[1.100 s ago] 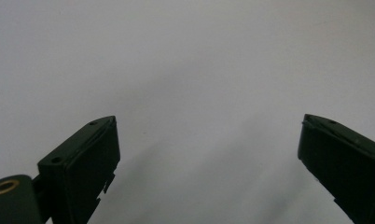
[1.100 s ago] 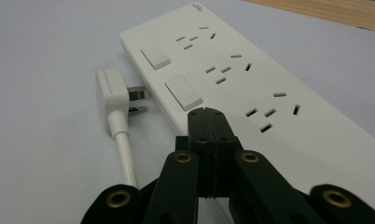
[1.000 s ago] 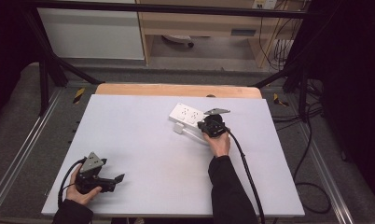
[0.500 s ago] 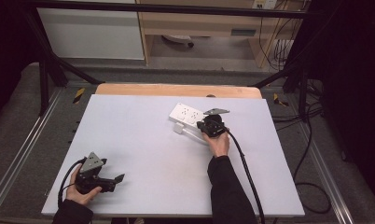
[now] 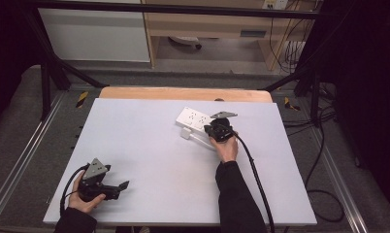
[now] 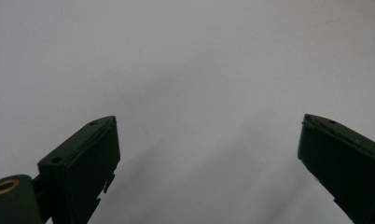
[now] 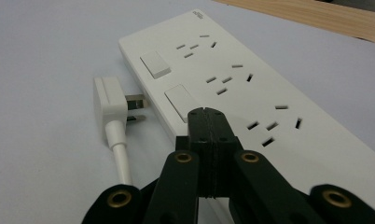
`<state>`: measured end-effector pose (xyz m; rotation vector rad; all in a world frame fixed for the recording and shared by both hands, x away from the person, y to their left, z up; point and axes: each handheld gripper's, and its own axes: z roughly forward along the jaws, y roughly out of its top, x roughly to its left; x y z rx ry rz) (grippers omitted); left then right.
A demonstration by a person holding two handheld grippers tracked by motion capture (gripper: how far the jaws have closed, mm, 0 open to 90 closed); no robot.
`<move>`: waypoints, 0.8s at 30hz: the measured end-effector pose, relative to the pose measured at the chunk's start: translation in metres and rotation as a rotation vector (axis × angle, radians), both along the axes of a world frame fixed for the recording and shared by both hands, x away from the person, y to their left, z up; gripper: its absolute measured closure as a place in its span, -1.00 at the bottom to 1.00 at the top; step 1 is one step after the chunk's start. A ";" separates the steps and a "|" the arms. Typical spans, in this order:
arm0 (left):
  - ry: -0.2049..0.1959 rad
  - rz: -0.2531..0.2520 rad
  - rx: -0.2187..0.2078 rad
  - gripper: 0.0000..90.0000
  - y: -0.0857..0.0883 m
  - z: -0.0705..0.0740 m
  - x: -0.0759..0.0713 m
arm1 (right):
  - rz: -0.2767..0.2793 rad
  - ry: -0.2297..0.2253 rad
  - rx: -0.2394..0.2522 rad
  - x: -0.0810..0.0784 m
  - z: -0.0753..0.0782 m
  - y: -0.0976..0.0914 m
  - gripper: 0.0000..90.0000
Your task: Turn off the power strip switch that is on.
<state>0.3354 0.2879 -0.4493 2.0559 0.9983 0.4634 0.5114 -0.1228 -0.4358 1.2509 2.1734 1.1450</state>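
- A pale grey-white board (image 5: 149, 160) covered a table whose wooden edge (image 5: 183, 93) showed at the far side; metal frame rails ran along both sides, and cables (image 5: 324, 145) lay on the floor to the right.
- A white power strip (image 5: 195, 118) lay flat on the board's far middle, set at an angle to the board's edges.
- In the right gripper view the strip (image 7: 251, 88) showed two rocker switches along its near side and rows of socket slots on its top face.
- A white plug (image 7: 110, 100) lay on the board just beside the strip's switch side, its metal prongs pointing toward the strip but outside any socket; its cord (image 7: 121, 161) ran back toward the camera.
- The right gripper (image 7: 208, 122) had its jaws pressed fully together with nothing between them, the tips over the strip's near edge by the second switch; whether they touched it I could not tell.
- In the high view the right gripper (image 5: 217, 130) sat at the strip's near end, held by the right hand (image 5: 225, 148).
- The left gripper (image 5: 120, 187), in the left hand (image 5: 84, 199), was at the board's near left corner, well apart from the strip.
- The left gripper (image 6: 206, 154) had its jaws spread wide over bare board, holding nothing.
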 end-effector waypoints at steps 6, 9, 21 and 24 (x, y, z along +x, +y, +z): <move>0.000 0.000 0.002 -0.88 0.000 0.000 0.000 | 0.000 0.001 -0.003 0.000 -0.001 0.001 1.00; -0.001 0.000 0.001 -0.88 0.000 0.000 0.000 | 0.001 -0.001 0.003 0.000 -0.001 0.001 1.00; -0.001 -0.003 0.004 -0.88 -0.001 0.000 0.000 | 0.006 -0.008 -0.004 0.000 -0.001 0.001 1.00; 0.000 -0.002 0.004 -0.88 -0.001 0.000 0.000 | 0.007 -0.009 -0.004 0.000 -0.002 0.001 1.00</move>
